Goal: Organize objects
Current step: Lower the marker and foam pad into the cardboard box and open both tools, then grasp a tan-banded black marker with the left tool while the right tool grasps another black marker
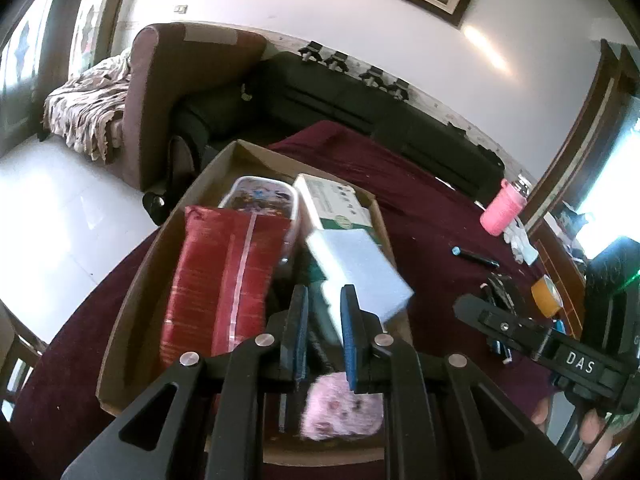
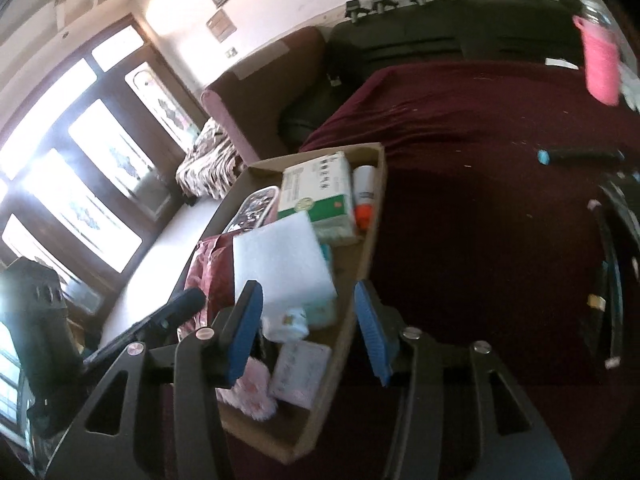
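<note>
Right wrist: your right gripper (image 2: 308,332) gaped empty beside the cardboard box (image 2: 372,216); the white foam block (image 2: 280,264) inside, perched atop, could topple. Left gripper (image 1: 323,332) was closed, empty.

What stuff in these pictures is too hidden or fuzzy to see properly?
- Left view: the box floor near the camera, hidden by the left gripper.
- Left view: the pink fluffy thing, blurred.
- Right view: the dark things at the right edge, smeared and cut off.
- Right view: the print on the green carton, too small.

Cardboard box (image 2: 360,256) holding white foam block (image 2: 284,264), right gripper (image 2: 310,326) jaws apart
</note>
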A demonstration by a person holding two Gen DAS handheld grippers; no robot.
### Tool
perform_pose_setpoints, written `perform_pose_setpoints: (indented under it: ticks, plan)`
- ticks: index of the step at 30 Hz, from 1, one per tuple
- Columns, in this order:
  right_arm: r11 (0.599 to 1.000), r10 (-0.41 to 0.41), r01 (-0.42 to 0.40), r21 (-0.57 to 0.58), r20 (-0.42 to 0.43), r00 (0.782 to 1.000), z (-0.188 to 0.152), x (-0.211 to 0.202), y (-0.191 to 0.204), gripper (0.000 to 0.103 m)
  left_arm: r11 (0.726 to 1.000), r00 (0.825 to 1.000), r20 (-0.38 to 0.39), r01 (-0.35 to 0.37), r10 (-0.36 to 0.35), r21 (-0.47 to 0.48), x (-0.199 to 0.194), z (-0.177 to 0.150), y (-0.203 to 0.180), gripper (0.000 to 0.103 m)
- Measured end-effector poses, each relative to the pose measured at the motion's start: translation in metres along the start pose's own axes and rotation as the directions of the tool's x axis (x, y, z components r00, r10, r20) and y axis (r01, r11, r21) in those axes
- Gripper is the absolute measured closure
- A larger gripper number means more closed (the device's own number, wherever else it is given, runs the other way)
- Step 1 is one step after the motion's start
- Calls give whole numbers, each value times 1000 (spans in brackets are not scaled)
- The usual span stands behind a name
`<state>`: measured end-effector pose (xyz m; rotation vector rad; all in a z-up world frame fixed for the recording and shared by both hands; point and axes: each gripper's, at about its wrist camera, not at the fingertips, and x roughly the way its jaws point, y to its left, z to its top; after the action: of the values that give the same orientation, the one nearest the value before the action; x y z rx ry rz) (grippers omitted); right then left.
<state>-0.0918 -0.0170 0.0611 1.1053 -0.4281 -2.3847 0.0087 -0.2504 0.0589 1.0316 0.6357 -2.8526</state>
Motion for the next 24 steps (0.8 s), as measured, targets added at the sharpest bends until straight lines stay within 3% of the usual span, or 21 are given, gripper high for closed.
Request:
perform_pose_setpoints:
  ticks: [9, 14, 24]
  plan:
    - [997, 12, -15, 71, 36, 999, -12, -43, -39, 56, 996, 1000, -10, 22, -21, 89, -4, -9, -55, 89]
    - [995, -9, 3, 99, 52, 999, -18, -66, -62, 56, 989, 999, -25, 31, -27, 144, -3, -15, -88, 80]
    - [984, -140, 130, 125, 80, 987, -26, -110, -125, 56, 970, 988, -141, 90, -59, 224, 25, -34, -152, 80]
